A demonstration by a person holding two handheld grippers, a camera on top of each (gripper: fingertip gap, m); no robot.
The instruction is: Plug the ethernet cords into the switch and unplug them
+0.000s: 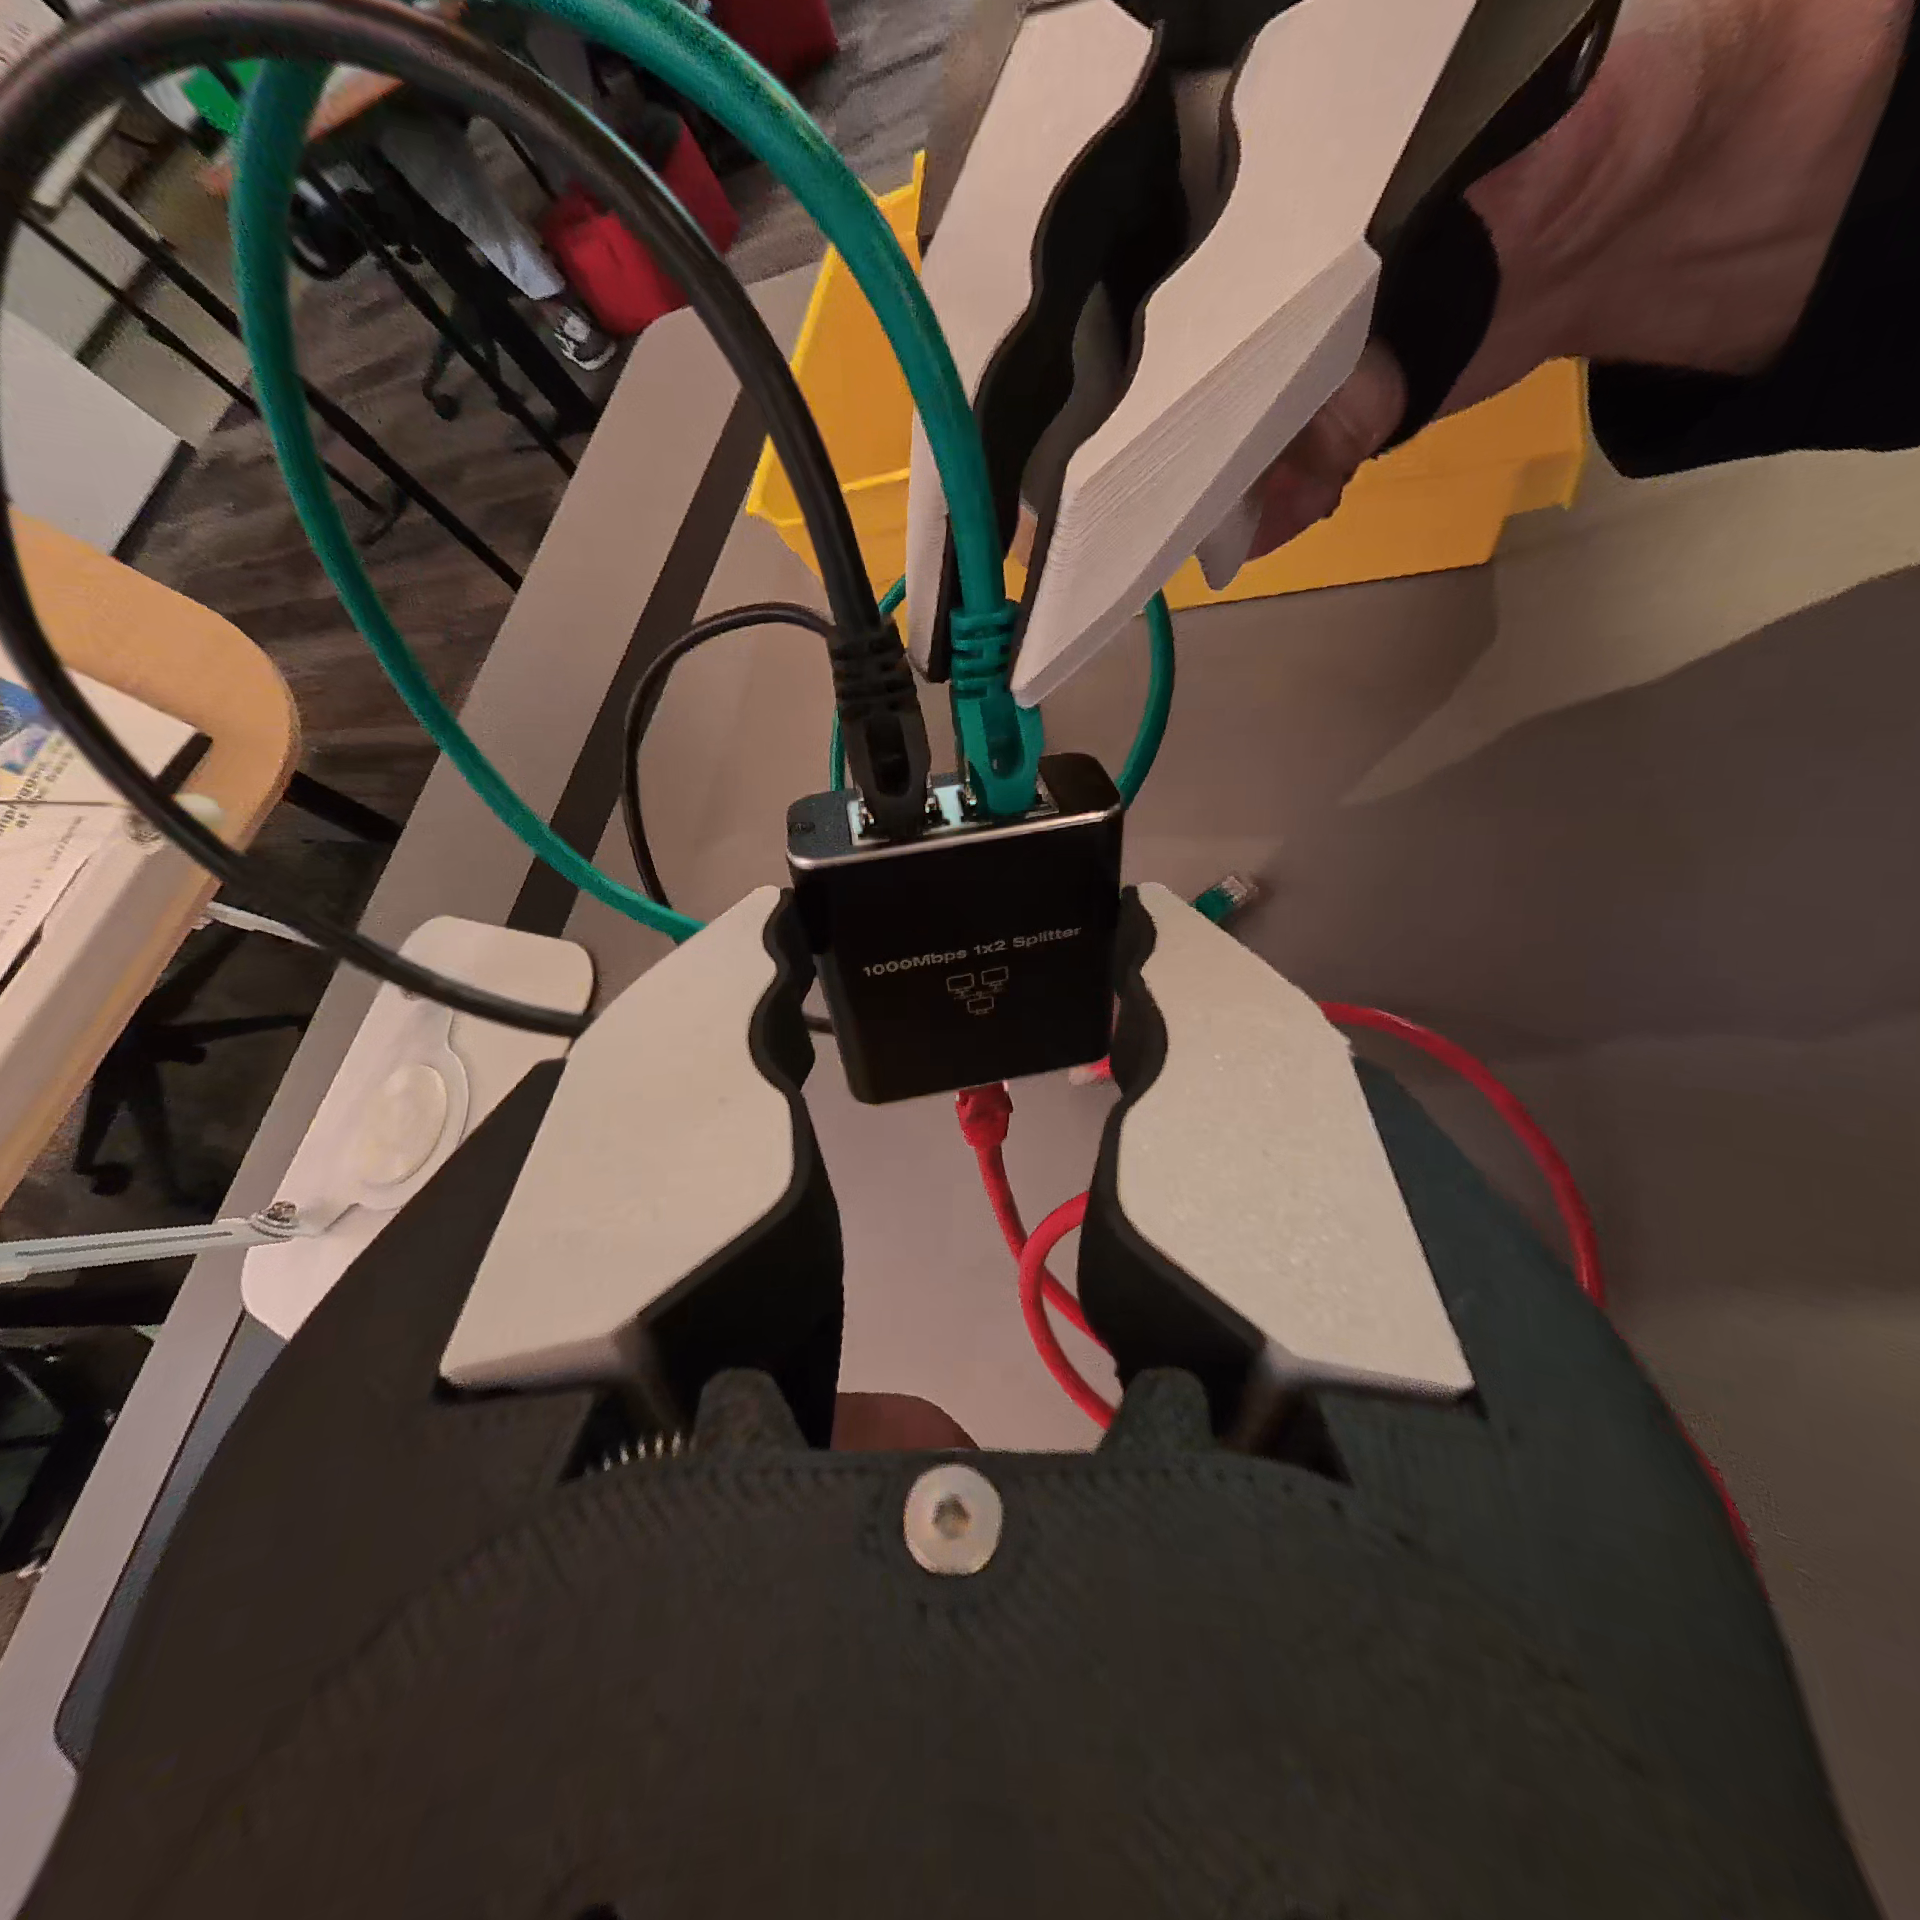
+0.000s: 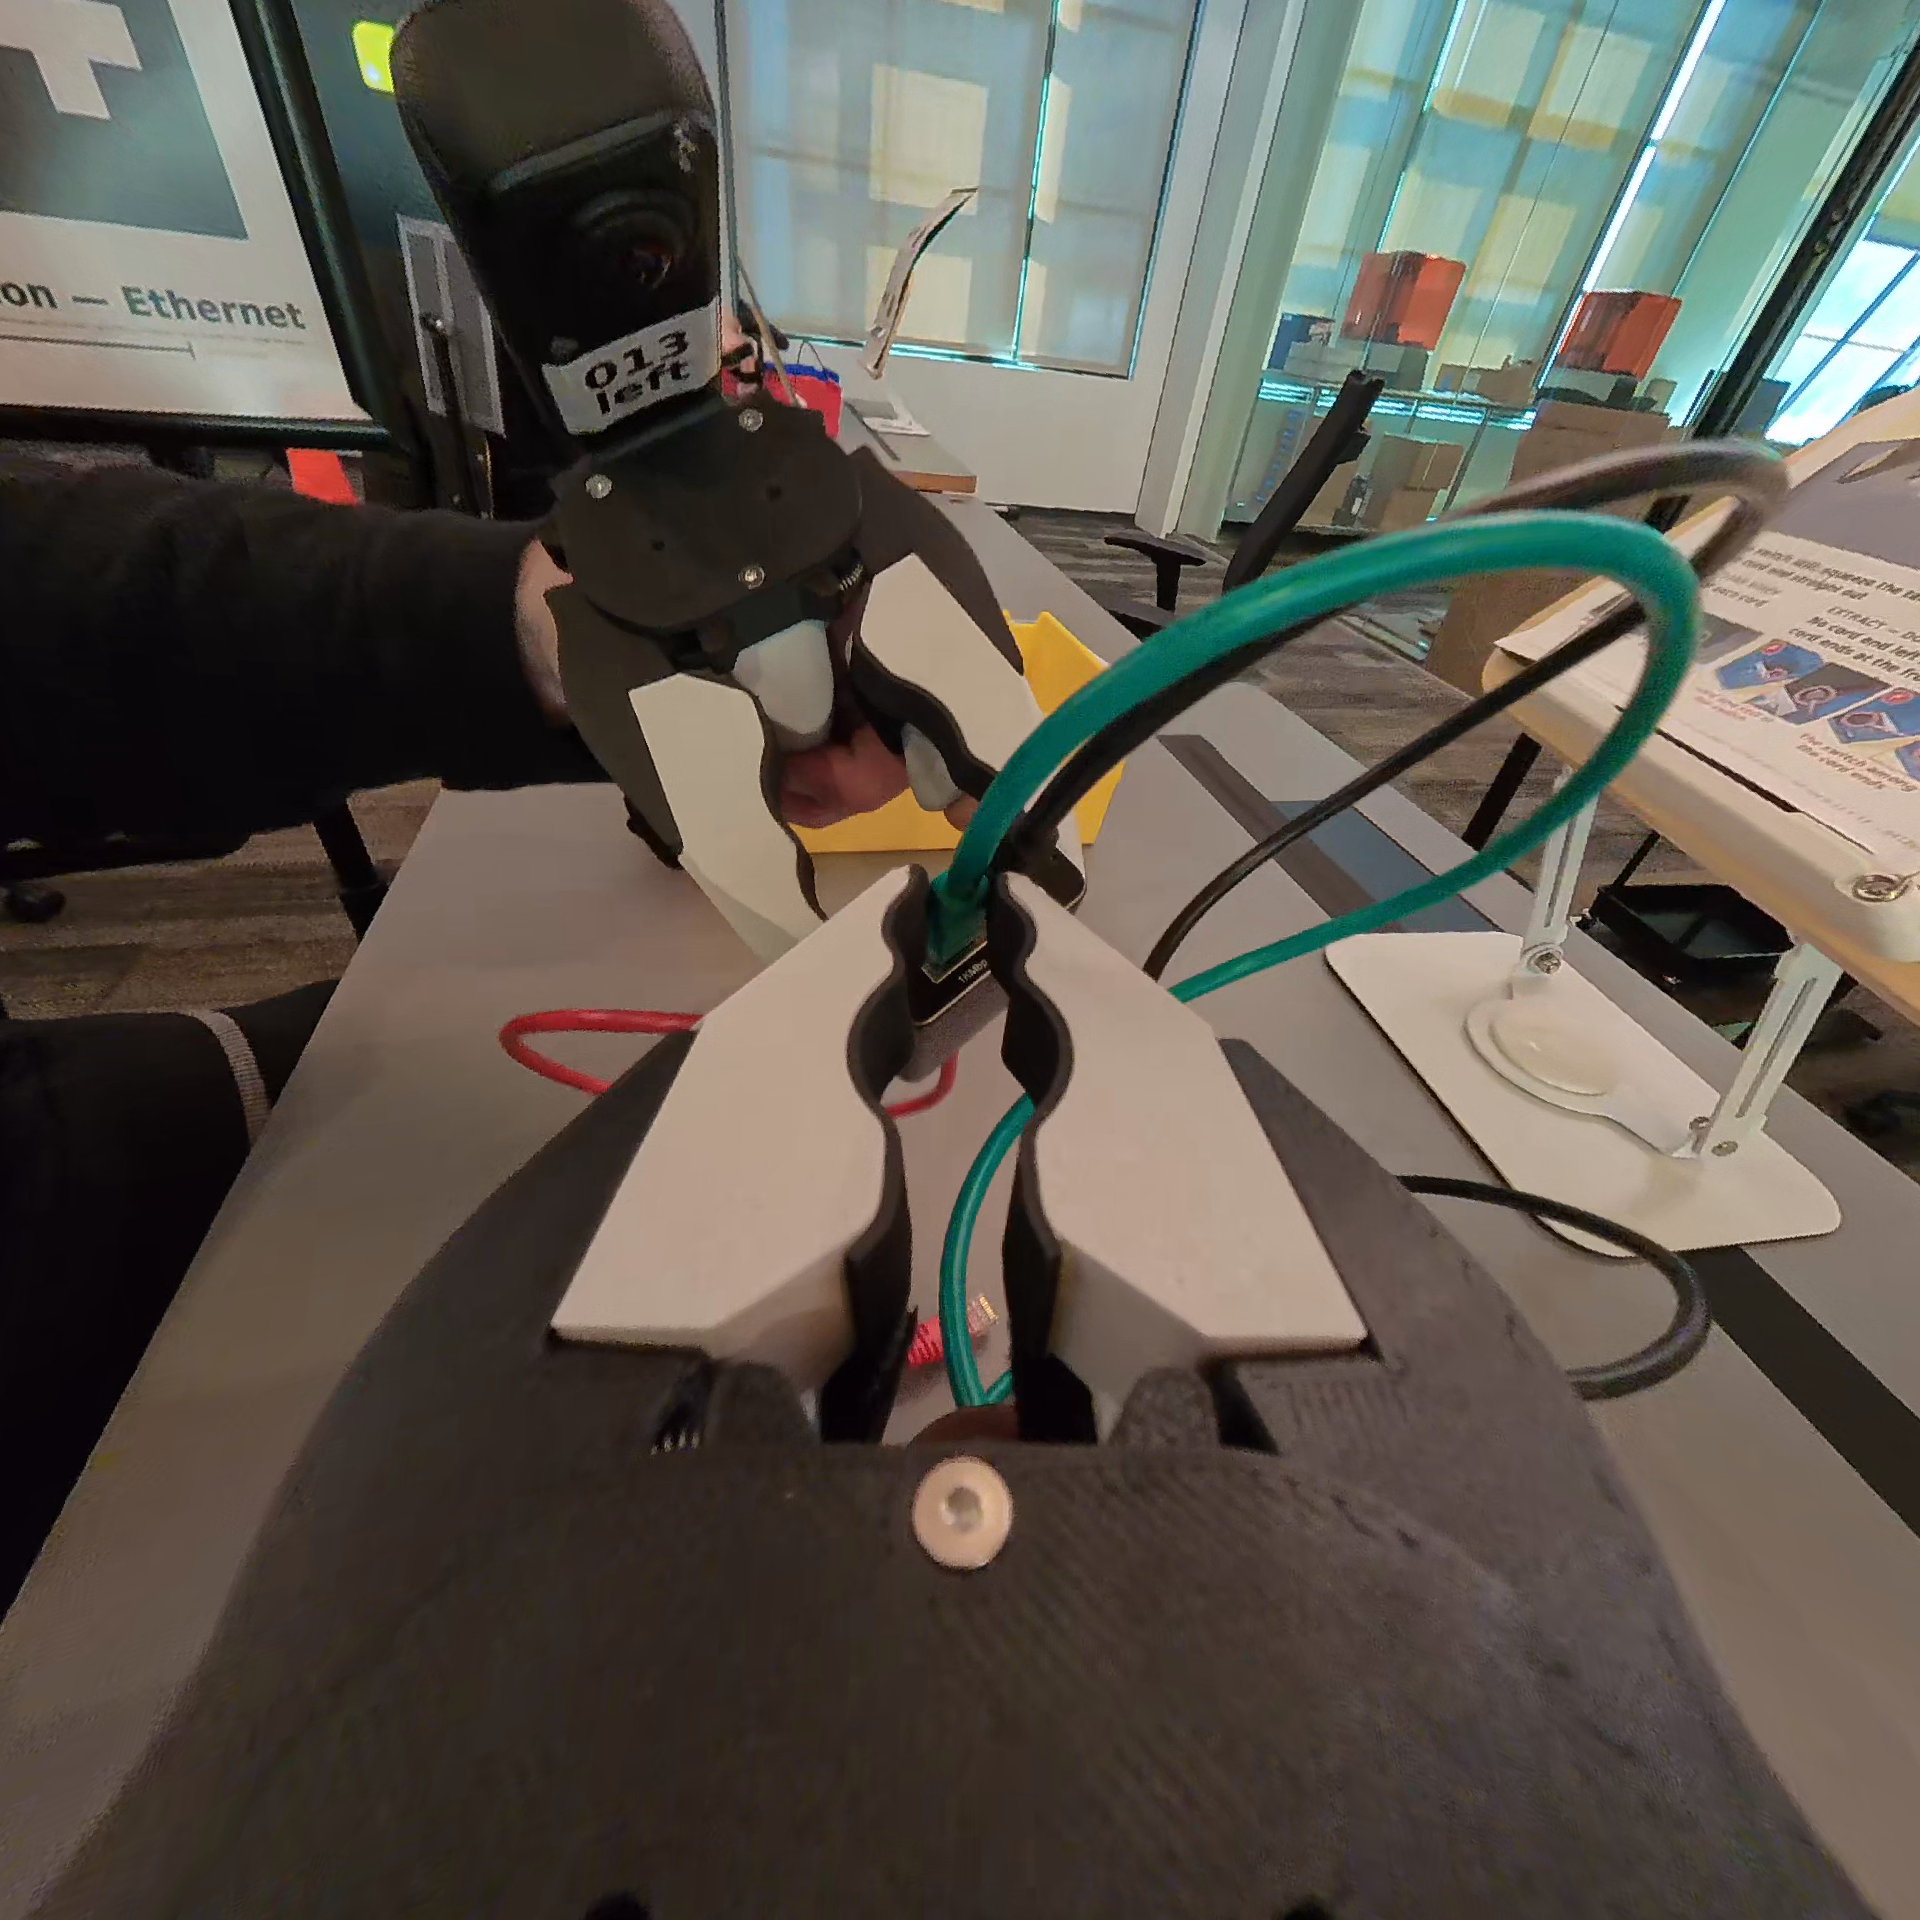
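Observation:
My left gripper (image 1: pixel 961 966) is shut on the black switch (image 1: pixel 966 935) and holds it above the grey table (image 1: pixel 1558 987), ports facing away. A black cord (image 1: pixel 883 727) sits in the left port and a green cord (image 1: pixel 992 727) in the right port. My right gripper (image 1: pixel 977 665) comes in from above and is shut on the green cord's plug boot (image 2: pixel 951 904), just above the switch (image 2: pixel 961 982). The green cord's free end (image 1: pixel 1226 894) and a red cord (image 1: pixel 987 1143) lie loose on the table under the switch.
A yellow bin (image 1: pixel 1434 488) stands behind the switch. A white stand with an instruction board (image 2: pixel 1558 1049) is on the table's right side. The cords loop high over the work area. The table edge (image 1: pixel 499 727) runs along the left, with chairs beyond. The tips of one gripper are about 4 cm away from the tips of the other.

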